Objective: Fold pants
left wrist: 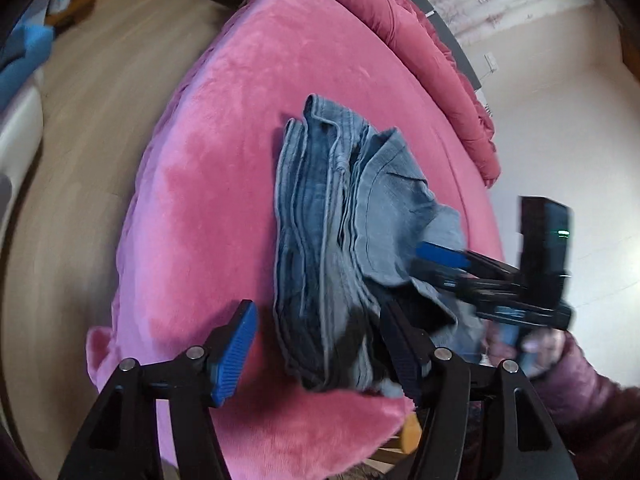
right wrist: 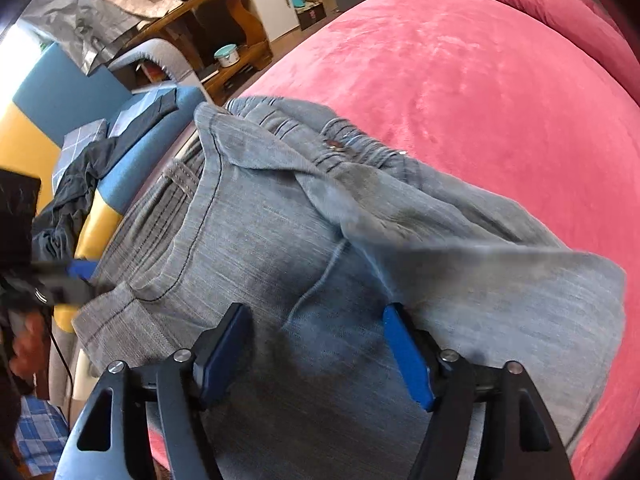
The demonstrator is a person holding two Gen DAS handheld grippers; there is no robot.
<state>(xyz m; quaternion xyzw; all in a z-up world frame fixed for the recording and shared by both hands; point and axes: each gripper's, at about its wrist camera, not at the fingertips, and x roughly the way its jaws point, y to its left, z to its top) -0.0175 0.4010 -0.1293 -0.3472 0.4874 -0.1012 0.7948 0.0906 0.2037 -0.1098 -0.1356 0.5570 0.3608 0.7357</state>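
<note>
Grey-blue jeans (left wrist: 320, 200) lie in a folded bundle on the pink bed cover (left wrist: 224, 160). My left gripper (left wrist: 318, 320) is open at the bundle's near end. Its left pad (left wrist: 236, 352) stands clear of the cloth, while its right finger (left wrist: 400, 344) sits against the fold. My right gripper (left wrist: 436, 264) reaches in from the right onto a loose flap. In the right wrist view the pants (right wrist: 280, 220) fill the middle, waistband away from me. The right gripper (right wrist: 316, 320) hovers open over flat cloth, and a fold lies against its right pad (right wrist: 406, 356). The left gripper (right wrist: 80, 276) shows at the left edge.
A dark red duvet (left wrist: 400, 40) is bunched along the bed's far side. Wooden floor (left wrist: 100, 140) runs to the left of the bed. A blue and yellow seat with dark clothes (right wrist: 80, 184) and a wooden shelf (right wrist: 232, 40) stand beyond. A maroon sleeve (left wrist: 588, 392) holds the right gripper.
</note>
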